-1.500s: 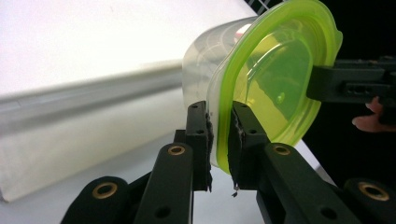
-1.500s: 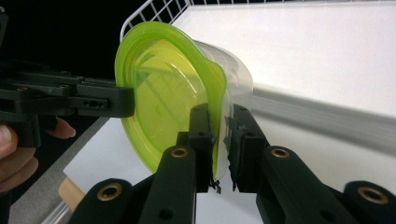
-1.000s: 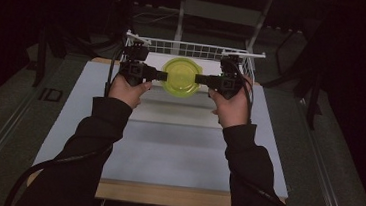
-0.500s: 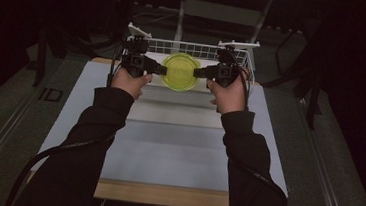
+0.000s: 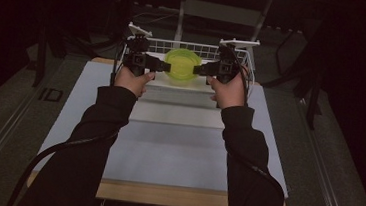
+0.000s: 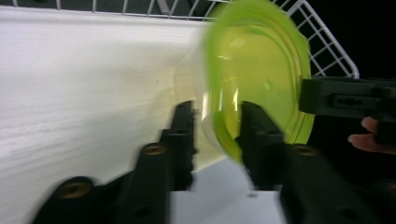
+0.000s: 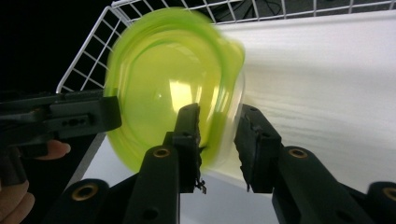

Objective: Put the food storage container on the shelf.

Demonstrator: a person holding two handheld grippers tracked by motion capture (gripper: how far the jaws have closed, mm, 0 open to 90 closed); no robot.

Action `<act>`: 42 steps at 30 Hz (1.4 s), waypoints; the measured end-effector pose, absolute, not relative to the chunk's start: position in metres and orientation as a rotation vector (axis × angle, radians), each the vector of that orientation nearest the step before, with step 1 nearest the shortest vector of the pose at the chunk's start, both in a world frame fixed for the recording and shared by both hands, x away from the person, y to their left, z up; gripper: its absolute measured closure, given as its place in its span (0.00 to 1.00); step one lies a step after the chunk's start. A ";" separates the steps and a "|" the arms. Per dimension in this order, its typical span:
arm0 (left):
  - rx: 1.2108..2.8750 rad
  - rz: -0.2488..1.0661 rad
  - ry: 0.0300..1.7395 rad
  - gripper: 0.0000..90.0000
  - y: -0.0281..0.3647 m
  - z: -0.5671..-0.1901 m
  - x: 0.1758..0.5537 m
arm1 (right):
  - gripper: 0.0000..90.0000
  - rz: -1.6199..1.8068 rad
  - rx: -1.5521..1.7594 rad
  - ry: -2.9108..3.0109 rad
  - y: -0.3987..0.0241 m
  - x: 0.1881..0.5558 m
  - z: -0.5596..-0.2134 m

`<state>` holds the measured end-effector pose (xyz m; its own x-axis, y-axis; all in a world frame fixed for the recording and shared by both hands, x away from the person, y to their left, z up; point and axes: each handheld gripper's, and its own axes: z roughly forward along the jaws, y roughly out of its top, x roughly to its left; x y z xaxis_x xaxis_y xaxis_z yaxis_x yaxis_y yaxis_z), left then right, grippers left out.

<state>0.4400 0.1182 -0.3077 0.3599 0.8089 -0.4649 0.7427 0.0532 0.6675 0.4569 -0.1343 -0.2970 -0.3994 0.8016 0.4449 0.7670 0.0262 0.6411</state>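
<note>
A translucent yellow-green plastic bowl with a flanged rim point(image 5: 182, 67) is held in the air between the two grippers, just in front of the white wire basket point(image 5: 235, 53) at the far end of the white tabletop point(image 5: 167, 142). The left gripper point(image 5: 158, 65) is clenched on the bowl's rim on one side, the right gripper point(image 5: 202, 69) on the opposite side; in each gripper view the rim sits between the black jaws. The bowl looks light, thin and fairly stiff, probably slick, so it could pivot or slip from a rim pinch. Gripping the flange on both sides, as here, seems the surest hold.
</note>
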 end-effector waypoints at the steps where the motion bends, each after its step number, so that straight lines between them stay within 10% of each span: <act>1: 1.688 0.085 1.387 0.68 0.118 -0.309 0.440 | 0.73 1.365 1.697 2.218 -0.135 0.457 -0.299; 28: 1.676 0.192 1.261 0.44 0.135 -0.298 0.394 | 0.50 1.411 1.511 2.241 -0.140 0.423 -0.306; 37: 1.747 0.204 1.154 0.38 0.136 -0.327 0.365 | 0.97 1.298 1.514 2.311 -0.127 0.415 -0.329; 42: 1.791 0.192 1.054 0.24 0.135 -0.346 0.348 | 1.00 1.337 1.476 2.305 -0.116 0.414 -0.334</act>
